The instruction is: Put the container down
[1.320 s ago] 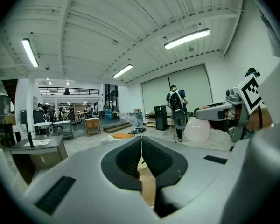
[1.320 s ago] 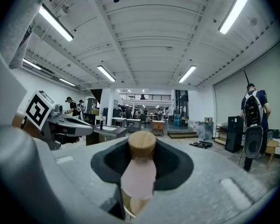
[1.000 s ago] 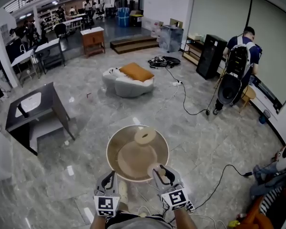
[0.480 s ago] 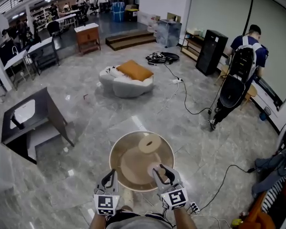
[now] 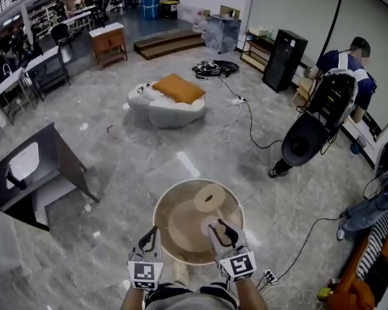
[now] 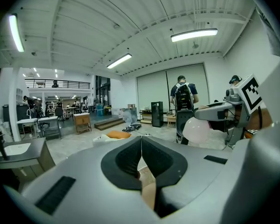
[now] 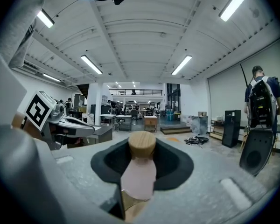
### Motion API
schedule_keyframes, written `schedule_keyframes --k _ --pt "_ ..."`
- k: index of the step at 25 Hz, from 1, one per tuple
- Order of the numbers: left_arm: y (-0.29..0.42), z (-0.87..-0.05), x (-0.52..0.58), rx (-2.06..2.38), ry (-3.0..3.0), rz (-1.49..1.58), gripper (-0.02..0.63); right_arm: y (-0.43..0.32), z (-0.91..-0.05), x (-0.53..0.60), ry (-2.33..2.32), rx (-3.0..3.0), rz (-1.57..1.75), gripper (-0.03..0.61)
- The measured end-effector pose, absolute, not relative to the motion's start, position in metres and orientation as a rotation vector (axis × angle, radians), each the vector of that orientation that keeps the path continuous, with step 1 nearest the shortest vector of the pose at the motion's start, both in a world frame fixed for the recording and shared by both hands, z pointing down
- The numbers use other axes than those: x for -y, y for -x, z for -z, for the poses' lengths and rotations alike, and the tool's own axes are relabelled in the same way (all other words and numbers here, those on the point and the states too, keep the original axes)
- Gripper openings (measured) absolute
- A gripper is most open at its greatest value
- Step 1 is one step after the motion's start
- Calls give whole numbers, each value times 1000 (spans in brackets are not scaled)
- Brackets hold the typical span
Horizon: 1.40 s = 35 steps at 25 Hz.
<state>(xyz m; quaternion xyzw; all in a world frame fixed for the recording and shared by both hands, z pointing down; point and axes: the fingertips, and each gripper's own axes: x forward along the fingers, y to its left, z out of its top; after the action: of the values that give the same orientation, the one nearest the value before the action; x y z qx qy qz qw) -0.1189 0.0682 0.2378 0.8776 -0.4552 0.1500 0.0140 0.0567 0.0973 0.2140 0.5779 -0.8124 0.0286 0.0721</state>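
Both tongs and the container (image 5: 181, 228) now sit slightly lower and further right in the head view than one second ago, and the room has shifted around them: the pale sofa (image 5: 161, 112) with the orange cushion (image 5: 178, 89) lies higher in the picture, the dark cabinet with a white basin (image 5: 32, 166) has slid toward the left edge, and the person with a backpack (image 5: 339, 92) stands larger at the right. The container is a round, tan, bowl-shaped vessel, carried in front of the person above the grey stone floor (image 5: 116, 147) and not set down. The left tongs (image 5: 150, 232) are closed on its near left rim; the left gripper view shows the pads together with a thin tan edge pinched between them. The right tongs (image 5: 223, 228) are clamped at the near right rim on a pale pink piece (image 7: 138, 174), with a round wooden disc (image 5: 209, 199) just beyond it inside the container. A dark cable (image 5: 249, 131) trails across the floor between the sofa and the person.
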Motion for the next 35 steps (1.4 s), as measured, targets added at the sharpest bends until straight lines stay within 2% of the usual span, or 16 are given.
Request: schedule_keyframes --k 11,23,35 --pt "128 -289 20 1370 -2711 -494 20 -37 -260 -12 -1726 2434 -149 127" --pt "107 -388 79 1394 -2579 -552 20 -48 -362 69 -1618 2458 -255 127" --pt "98 -513 102 1407 -2391 -540 20 -37 -500 98 -1428 2474 -352 127"
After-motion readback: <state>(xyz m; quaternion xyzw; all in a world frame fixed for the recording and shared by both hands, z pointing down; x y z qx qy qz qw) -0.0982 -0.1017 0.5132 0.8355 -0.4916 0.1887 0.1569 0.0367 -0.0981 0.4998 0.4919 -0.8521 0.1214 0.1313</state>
